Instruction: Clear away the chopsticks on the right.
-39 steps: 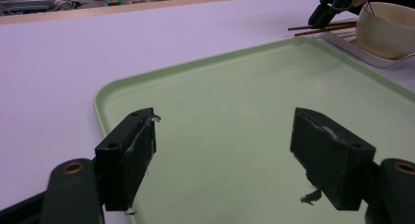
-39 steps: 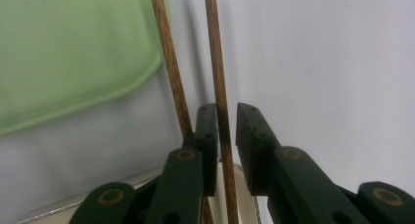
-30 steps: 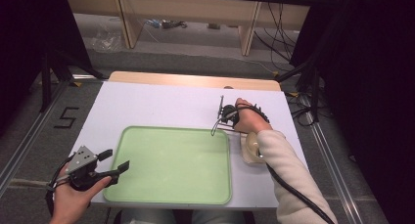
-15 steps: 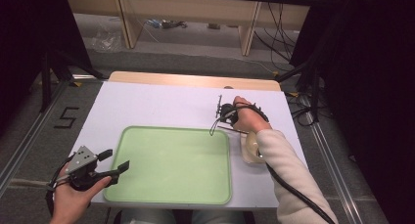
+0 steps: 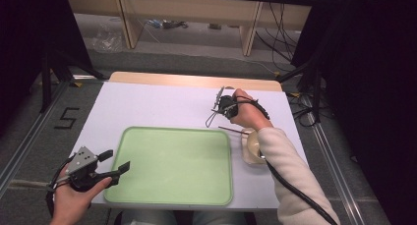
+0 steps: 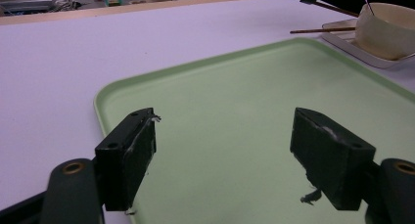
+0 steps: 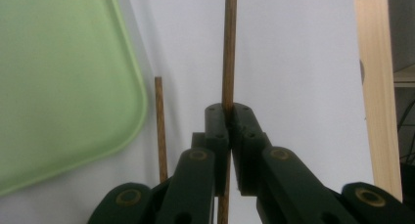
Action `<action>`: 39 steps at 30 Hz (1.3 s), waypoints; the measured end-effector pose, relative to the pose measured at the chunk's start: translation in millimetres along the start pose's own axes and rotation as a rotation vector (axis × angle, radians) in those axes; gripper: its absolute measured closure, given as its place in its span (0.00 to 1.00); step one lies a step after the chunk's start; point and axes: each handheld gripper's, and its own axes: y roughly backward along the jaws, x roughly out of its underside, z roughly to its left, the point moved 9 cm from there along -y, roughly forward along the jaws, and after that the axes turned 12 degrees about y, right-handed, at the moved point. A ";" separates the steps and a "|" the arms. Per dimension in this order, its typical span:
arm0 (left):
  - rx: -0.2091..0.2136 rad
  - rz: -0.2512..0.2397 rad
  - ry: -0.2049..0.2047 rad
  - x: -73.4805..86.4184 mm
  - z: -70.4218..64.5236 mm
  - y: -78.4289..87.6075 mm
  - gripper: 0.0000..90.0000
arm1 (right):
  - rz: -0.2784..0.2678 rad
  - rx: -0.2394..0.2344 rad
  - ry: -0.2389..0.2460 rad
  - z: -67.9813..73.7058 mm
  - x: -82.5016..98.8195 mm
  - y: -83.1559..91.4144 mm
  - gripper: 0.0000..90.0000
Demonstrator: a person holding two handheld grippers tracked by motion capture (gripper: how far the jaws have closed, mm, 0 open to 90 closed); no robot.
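Observation:
My right gripper (image 5: 220, 104) (image 7: 227, 110) is shut on a brown wooden chopstick (image 7: 229, 48), which runs on past its jaws above the white table. A second chopstick (image 7: 159, 126) (image 5: 233, 130) lies below, next to the right edge of the green tray (image 5: 172, 166), its far end resting by a cream bowl (image 5: 252, 146) (image 6: 386, 31). My left gripper (image 5: 114, 163) (image 6: 222, 155) is open with nothing between its jaws, held over the tray's left part (image 6: 244, 87).
The bowl stands on a small white dish (image 6: 350, 38) at the tray's right, with a thin metal handle sticking out of it. The table's wooden far edge (image 5: 196, 81) (image 7: 374, 87) borders the white surface. Cables and shelf legs are on the floor beyond.
My right hand has lifted a little with the chopstick in its jaws. The left gripper has stayed where it was.

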 end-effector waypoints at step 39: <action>0.002 -0.002 0.001 -0.3 -0.5 -0.3 0.28 | -0.445 0.173 -0.366 -39.9 -49.4 82.4 0.97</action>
